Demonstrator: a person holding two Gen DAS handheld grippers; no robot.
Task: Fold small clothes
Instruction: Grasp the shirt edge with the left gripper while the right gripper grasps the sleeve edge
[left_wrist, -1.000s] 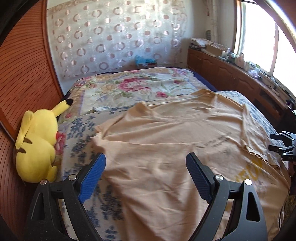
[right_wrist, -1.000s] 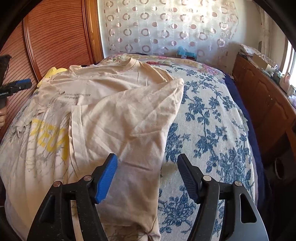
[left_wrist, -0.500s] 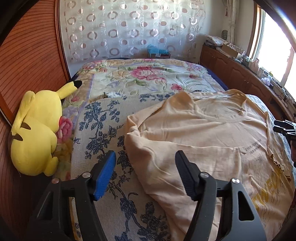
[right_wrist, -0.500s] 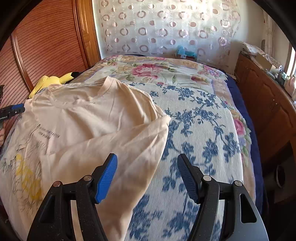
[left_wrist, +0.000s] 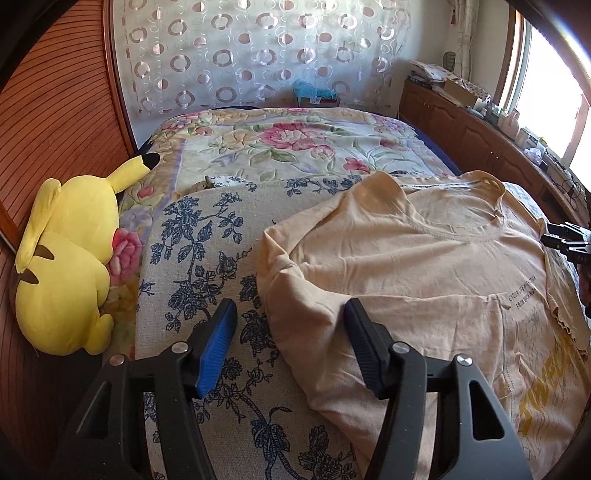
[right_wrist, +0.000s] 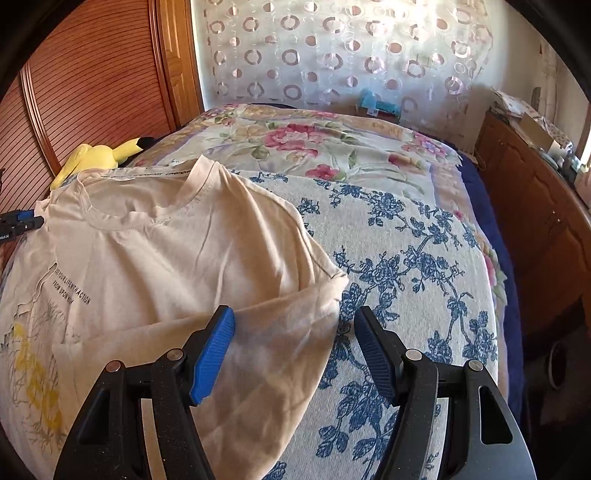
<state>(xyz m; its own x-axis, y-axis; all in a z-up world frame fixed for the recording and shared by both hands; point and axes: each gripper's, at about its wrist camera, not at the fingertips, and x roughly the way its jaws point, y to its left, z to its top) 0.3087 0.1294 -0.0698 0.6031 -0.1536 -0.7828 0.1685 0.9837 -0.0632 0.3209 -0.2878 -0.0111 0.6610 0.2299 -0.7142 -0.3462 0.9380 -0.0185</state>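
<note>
Left wrist view: beige T-shirt (left_wrist: 424, 266) spread on blue-flowered bedspread (left_wrist: 192, 258), both sleeves folded inward.
Left gripper (left_wrist: 290, 332) and right gripper (right_wrist: 293, 334) gaping wide, holding nothing, straddling the shirt's side edges.

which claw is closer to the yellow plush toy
Left. The left claw is at the shirt edge beside the plush; the right claw is at the shirt's opposite edge, plush far across.

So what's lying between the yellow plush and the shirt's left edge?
Only bedding: the blue-flowered bedspread runs bare from the plush to the shirt, shown in the left wrist view.
</note>
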